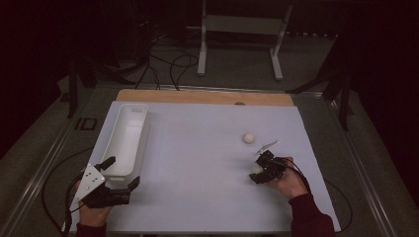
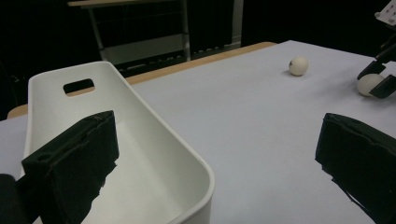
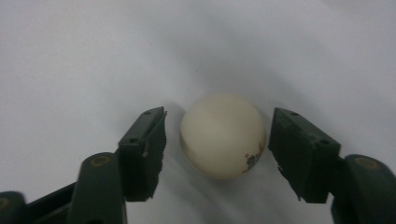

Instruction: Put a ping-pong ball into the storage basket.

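Note:
A cream ball (image 3: pixel 223 135) with a small printed mark lies on the white table sheet between the jaws of my right gripper (image 3: pixel 219 122). A thin gap shows on each side of it, so the pads do not press. In the high view this gripper (image 1: pixel 259 171) is at the right front of the table, ball (image 1: pixel 255 169) at its tips. A second cream ball (image 1: pixel 248 138) rests free a little farther away. My left gripper (image 1: pixel 123 171) stands open and empty by the near end of a long white bin (image 1: pixel 144 129).
The bin (image 2: pixel 154 126) is empty and has a handle slot in its far wall. In the left gripper view the free ball (image 2: pixel 298 66) and the right gripper (image 2: pixel 380 77) lie far right. A wooden strip (image 1: pixel 205 97) edges the table's far side.

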The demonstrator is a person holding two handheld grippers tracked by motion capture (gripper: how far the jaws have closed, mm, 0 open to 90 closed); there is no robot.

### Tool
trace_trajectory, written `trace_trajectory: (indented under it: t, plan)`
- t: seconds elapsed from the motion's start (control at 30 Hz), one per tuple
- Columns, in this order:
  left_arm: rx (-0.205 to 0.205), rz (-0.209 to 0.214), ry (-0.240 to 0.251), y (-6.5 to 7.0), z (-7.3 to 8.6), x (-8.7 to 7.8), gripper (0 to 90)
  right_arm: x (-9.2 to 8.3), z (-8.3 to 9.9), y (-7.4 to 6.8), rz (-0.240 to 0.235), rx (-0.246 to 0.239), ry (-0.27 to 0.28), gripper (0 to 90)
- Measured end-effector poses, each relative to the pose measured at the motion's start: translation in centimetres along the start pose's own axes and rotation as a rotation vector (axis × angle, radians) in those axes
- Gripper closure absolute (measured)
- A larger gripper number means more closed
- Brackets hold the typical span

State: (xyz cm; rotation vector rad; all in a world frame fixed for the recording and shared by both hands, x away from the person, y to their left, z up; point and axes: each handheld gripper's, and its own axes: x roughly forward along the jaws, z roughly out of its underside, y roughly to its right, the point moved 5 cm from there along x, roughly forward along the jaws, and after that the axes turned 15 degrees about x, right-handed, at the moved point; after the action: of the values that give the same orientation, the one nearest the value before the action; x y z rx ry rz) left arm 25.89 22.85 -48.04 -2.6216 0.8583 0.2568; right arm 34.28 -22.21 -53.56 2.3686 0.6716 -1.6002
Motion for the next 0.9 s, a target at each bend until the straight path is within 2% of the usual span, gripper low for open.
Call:
trace_trajectory:
  t: [0.13,0.23,0.4,0.9]
  plan:
    - [0.000,0.000,0.000,0.01,-0.01,0.00,0.0,0.21,0.03,-0.02,0.013,-0.008,-0.004,42.4]
    - [-0.001,0.000,0.000,0.01,0.00,-0.01,0.0,0.33,0.12,-0.15,0.018,-0.011,-0.014,49.9]
    - [-0.001,0.001,0.001,0.02,-0.02,-0.01,0.0,0.21,0.26,-0.45,0.018,-0.033,-0.015,50.4]
    - [0.000,0.006,0.002,0.14,-0.06,0.07,0.0,-0.65,0.07,-0.95,-0.008,-0.025,0.016,50.4]
